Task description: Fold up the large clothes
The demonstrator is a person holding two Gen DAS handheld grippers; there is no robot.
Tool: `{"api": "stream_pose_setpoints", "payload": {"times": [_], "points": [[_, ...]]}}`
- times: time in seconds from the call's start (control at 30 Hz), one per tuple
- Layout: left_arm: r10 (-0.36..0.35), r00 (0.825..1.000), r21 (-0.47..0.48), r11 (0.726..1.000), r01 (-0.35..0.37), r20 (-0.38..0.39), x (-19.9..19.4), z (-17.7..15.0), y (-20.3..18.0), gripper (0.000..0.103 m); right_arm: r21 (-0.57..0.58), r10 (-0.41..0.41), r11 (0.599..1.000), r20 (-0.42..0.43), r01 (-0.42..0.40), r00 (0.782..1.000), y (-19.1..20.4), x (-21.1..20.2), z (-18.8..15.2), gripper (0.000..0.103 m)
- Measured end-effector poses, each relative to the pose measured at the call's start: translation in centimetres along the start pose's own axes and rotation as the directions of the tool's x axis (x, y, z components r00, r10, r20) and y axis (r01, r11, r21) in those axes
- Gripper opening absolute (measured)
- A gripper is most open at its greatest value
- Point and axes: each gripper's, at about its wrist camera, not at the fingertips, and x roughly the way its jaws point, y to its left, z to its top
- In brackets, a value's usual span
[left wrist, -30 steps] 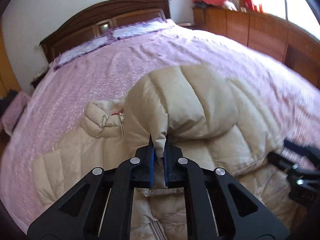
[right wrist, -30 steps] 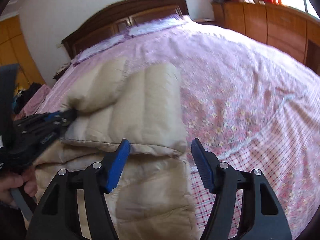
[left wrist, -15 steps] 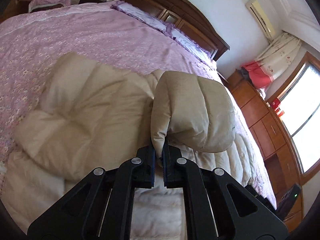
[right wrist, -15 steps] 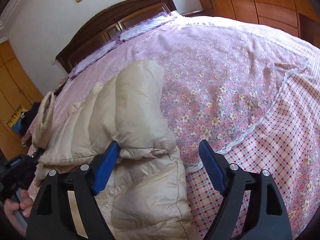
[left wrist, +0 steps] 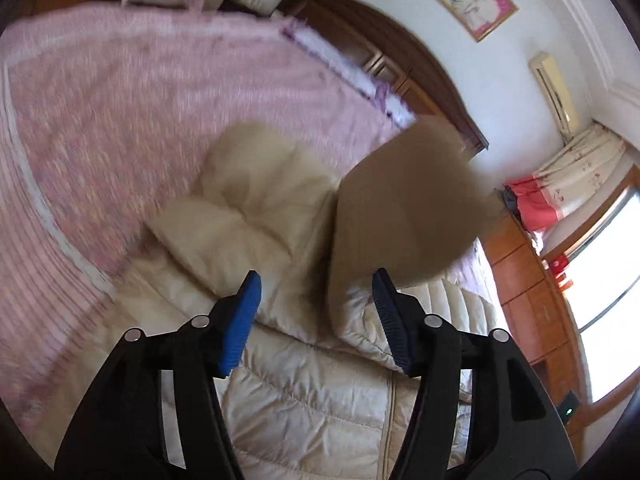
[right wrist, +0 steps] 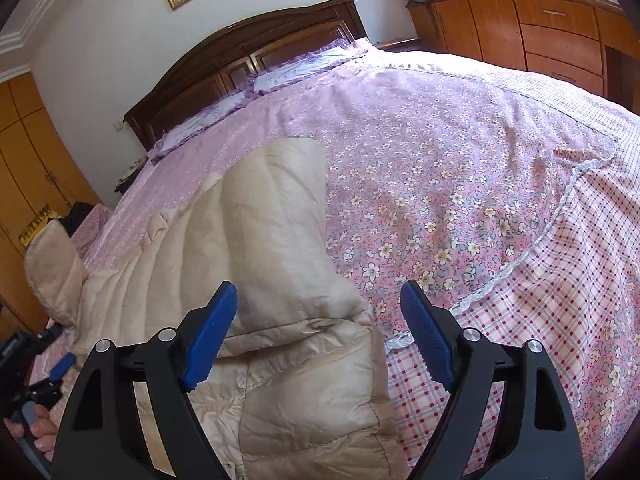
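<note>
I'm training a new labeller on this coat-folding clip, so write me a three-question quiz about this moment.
1. True or false: the right gripper is clamped on the beige down coat.
2. What lies between the left gripper pads? A) a pillow B) coat fabric C) nothing
3. Fill in: the coat lies on a ____ floral bedspread.

Key: 1 false, its jaws stand apart; 2 B, jaws opening, fabric unpressed; 3 pink.

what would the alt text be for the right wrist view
A beige puffer jacket, one sleeve folded across it, lies on a pink floral bedspread, seen past the open right gripper with nothing held. Behind are a dark wooden headboard and wooden drawers.
</note>
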Motion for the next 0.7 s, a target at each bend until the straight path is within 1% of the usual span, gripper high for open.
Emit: {"api": "stream_pose_setpoints", "payload": {"times": [0.03,0.07,0.1,0.13,0.17,0.23,0.27,0.3,0.33,0.37,0.4,0.43,0.47,0.53,0.6,0.7], "points": [[-0.003,1.0,0.029,1.0,0.002,0.021,-0.5,0.2,-0.4,0.061,-0.011,-0.001,1.0,-0.002,0.001,1.0,0.3,0.0,0.1,0.081],[0.001,0.999,0.066,0.998,-0.003,0.04,-0.9,0.3,-1.0,0.065,-0.021,-0.004,1.0,-0.002,0.004,1.0,0.4,0.3,0.3,0.081],[0.012,0.998,0.119,0.993,-0.02,0.067,-1.1,0.2,-1.7,0.068,-0.03,-0.008,1.0,-0.002,0.008,1.0,0.6,0.3,0.2,0.081],[0.013,0.997,0.152,0.988,-0.025,0.077,-1.1,0.3,-2.1,0.072,-0.043,-0.014,0.999,-0.001,0.014,1.0,0.8,0.3,0.2,0.081],[0.011,0.998,0.173,0.985,-0.022,0.068,-0.8,0.5,-2.3,0.073,-0.049,-0.017,0.999,0.0,0.017,1.0,1.0,0.3,0.1,0.082],[0.022,0.998,0.147,0.989,-0.03,0.051,-0.1,1.3,-1.5,0.073,-0.054,-0.019,0.998,0.003,0.019,1.0,1.2,0.2,-0.1,0.083],[0.019,0.999,0.134,0.991,-0.025,0.046,0.3,1.9,-1.1,0.068,-0.051,-0.02,0.998,0.003,0.02,1.0,1.2,0.3,0.0,0.083],[0.013,0.999,0.144,0.989,-0.019,0.037,0.8,2.4,-0.7,0.058,-0.047,-0.018,0.999,0.003,0.018,1.0,1.1,0.3,0.0,0.083],[0.032,0.999,0.173,0.984,-0.037,0.032,1.2,2.9,-0.7,0.038,-0.039,-0.017,0.999,0.0,0.017,1.0,1.0,0.3,0.0,0.083],[0.073,0.997,0.217,0.973,-0.078,0.031,1.4,3.1,-0.6,0.024,-0.034,-0.016,0.999,-0.004,0.016,1.0,0.9,0.3,-0.1,0.083],[0.104,0.994,0.251,0.962,-0.106,0.022,2.1,3.7,-0.3,0.019,-0.029,-0.014,0.999,-0.009,0.014,1.0,0.7,0.4,-0.1,0.083],[0.117,0.993,0.273,0.955,-0.112,-0.004,2.6,4.2,0.3,0.01,-0.026,-0.014,1.0,-0.013,0.014,1.0,0.6,0.6,0.2,0.083],[0.128,0.992,0.287,0.951,-0.117,-0.021,3.0,4.4,0.6,0.007,-0.024,-0.016,1.0,-0.018,0.015,1.0,0.5,0.7,0.2,0.083],[0.171,0.983,0.327,0.935,-0.139,-0.073,4.6,4.9,1.5,0.004,-0.028,-0.022,0.999,-0.027,0.021,0.999,0.5,1.0,0.3,0.083],[0.185,0.977,0.338,0.931,-0.139,-0.11,5.3,4.5,2.2,0.004,-0.038,-0.033,0.999,-0.035,0.032,0.999,0.7,1.3,0.2,0.083],[0.204,0.973,0.382,0.912,-0.148,-0.11,5.8,4.1,2.0,0.004,-0.056,-0.055,0.997,-0.051,0.052,0.997,1.0,2.0,0.0,0.084]]}}
